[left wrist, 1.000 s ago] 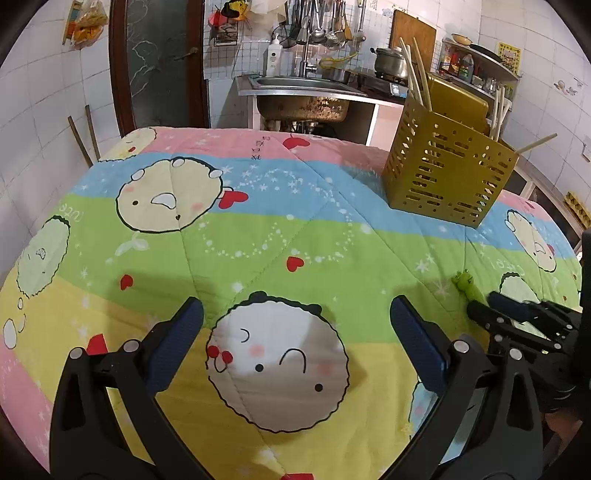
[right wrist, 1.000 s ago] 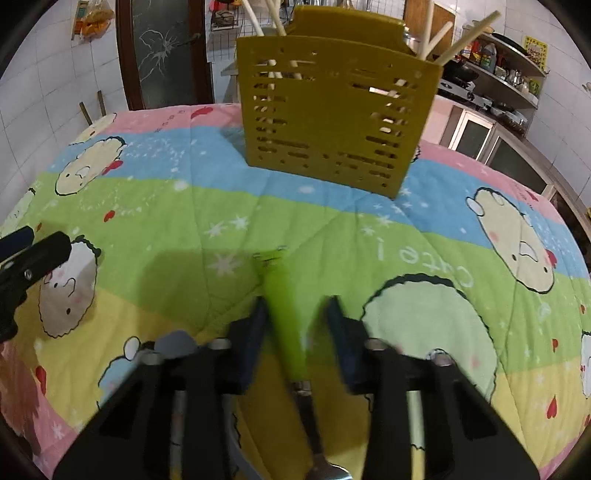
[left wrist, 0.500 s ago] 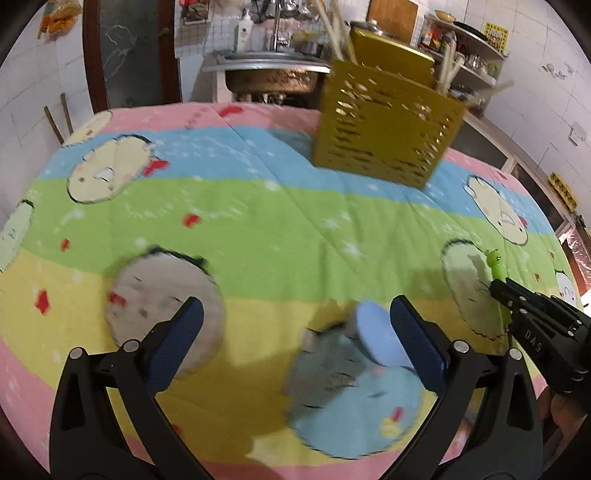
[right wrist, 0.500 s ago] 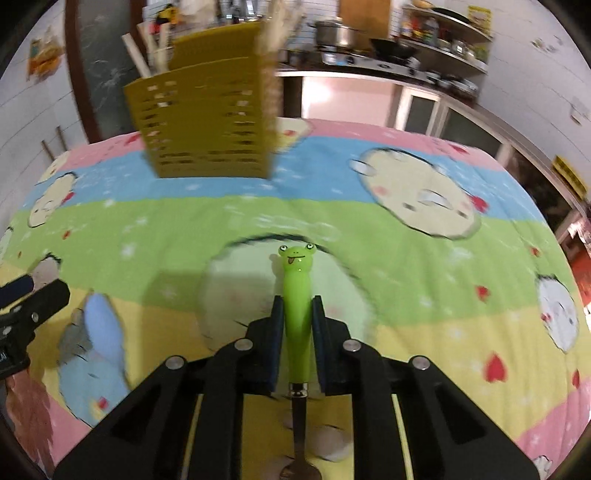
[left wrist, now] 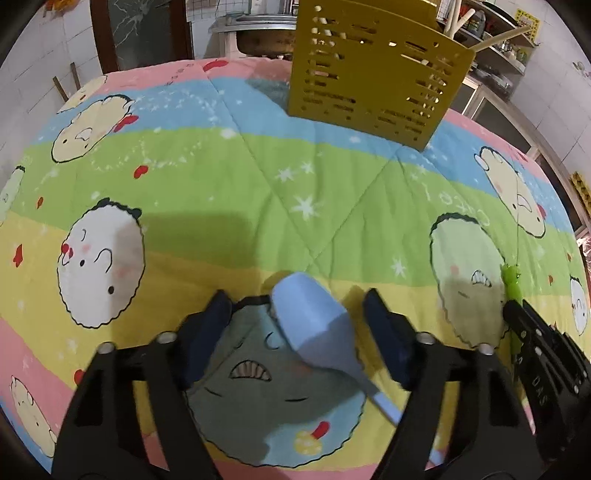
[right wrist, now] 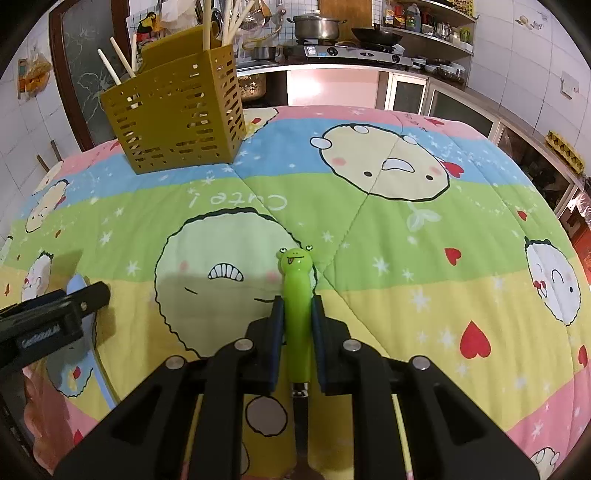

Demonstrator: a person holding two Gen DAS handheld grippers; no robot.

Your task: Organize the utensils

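The right gripper (right wrist: 297,325) has its jaws closed on a frog-handled utensil (right wrist: 296,295): a smooth, glossy lime-green handle, rounded like a stubby post, topped by a cartoon frog head with two bulging eyes and a small red tongue. Below the blue jaw pads the handle ends in a dark metal neck that runs back under the gripper; its working end is hidden, so I cannot tell fork from spoon. It is held just above the quilt, pointing forward.

The left gripper (left wrist: 297,321) has its jaws spread wide on either side of a pale blue plastic spoon (left wrist: 314,325), without touching it. The spoon has a broad, matte, oval bowl and a thin flat handle trailing toward the right jaw; it lies on the quilt-covered desk (left wrist: 221,177).

The quilt is soft stitched cotton in pink, blue, green and yellow bands, printed with round cartoon faces, red hearts and white stars.

At the far side stands one mustard-yellow utensil caddy (right wrist: 177,122), rigid plastic, box-shaped, its walls pierced with rows of short slots. About five pale chopsticks (right wrist: 218,22) stick up from it, leaning different ways.

One green utensil, one blue spoon, one caddy, two grippers.
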